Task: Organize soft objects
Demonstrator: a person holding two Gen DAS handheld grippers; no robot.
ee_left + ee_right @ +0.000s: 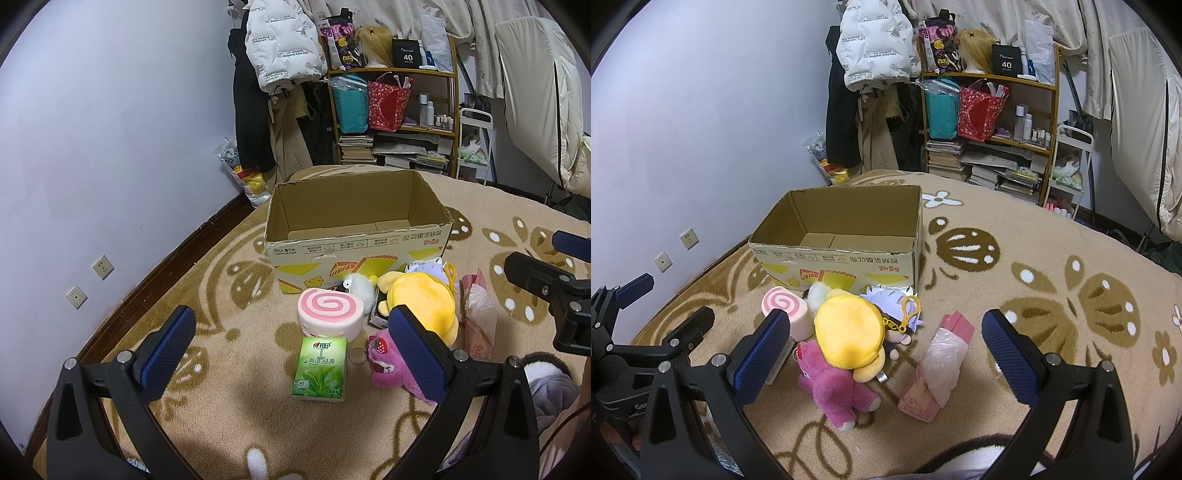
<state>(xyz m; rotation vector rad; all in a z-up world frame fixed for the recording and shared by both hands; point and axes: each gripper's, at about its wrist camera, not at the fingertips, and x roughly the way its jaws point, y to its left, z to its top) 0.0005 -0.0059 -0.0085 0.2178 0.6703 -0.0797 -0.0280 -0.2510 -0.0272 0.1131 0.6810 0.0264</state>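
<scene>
An open, empty cardboard box (354,240) (842,254) stands on a beige patterned blanket. In front of it lie a pink swirl-roll squishy (330,314) (783,304), a green tissue pack (320,369), a yellow plush pouch (424,299) (849,332), a pink plush bear (384,365) (834,387), a white-haired doll (894,299) and a pink wrapped pack (478,317) (938,365). My left gripper (291,354) is open above the tissue pack. My right gripper (886,354) is open above the plush pile and also shows in the left wrist view (546,280).
A lavender wall with sockets (102,266) runs along the left. Behind the bed stand a cluttered shelf (395,110) with bags and books, hanging coats (280,44) and a white cart (474,147).
</scene>
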